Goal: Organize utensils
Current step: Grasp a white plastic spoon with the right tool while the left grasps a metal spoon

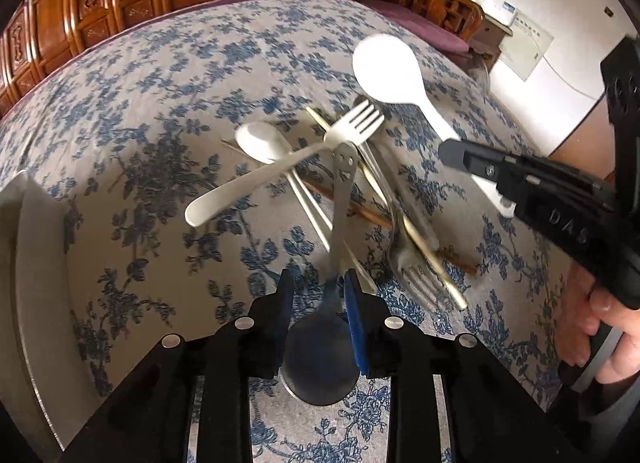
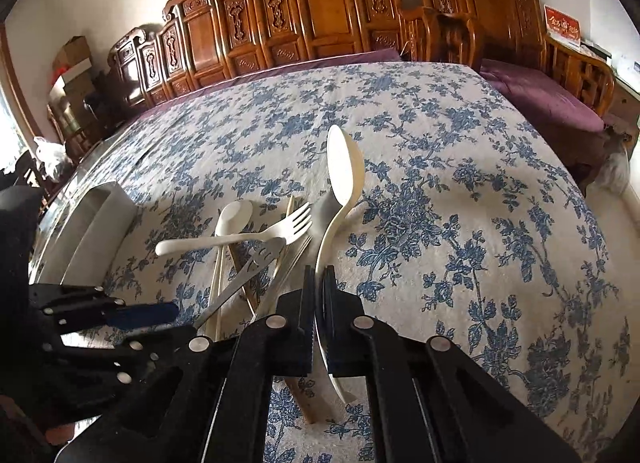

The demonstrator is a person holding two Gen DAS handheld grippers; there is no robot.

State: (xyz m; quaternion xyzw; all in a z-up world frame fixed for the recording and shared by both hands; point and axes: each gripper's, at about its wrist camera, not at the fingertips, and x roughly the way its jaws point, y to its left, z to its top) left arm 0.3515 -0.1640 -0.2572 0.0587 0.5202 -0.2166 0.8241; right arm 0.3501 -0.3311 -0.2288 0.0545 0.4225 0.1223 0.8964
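My left gripper is shut on a steel spoon with a smiley-face handle, bowl toward the camera, held above the table. My right gripper is shut on the handle of a large white serving spoon, lifted off the cloth; it also shows in the left wrist view. A pile of utensils lies on the cloth: a white fork, a small white spoon, a steel fork, chopsticks. A white tray stands at the left.
The table carries a blue floral cloth. The white tray's rim is at the left edge in the left wrist view. Carved wooden chairs and a purple-cushioned bench stand behind the table.
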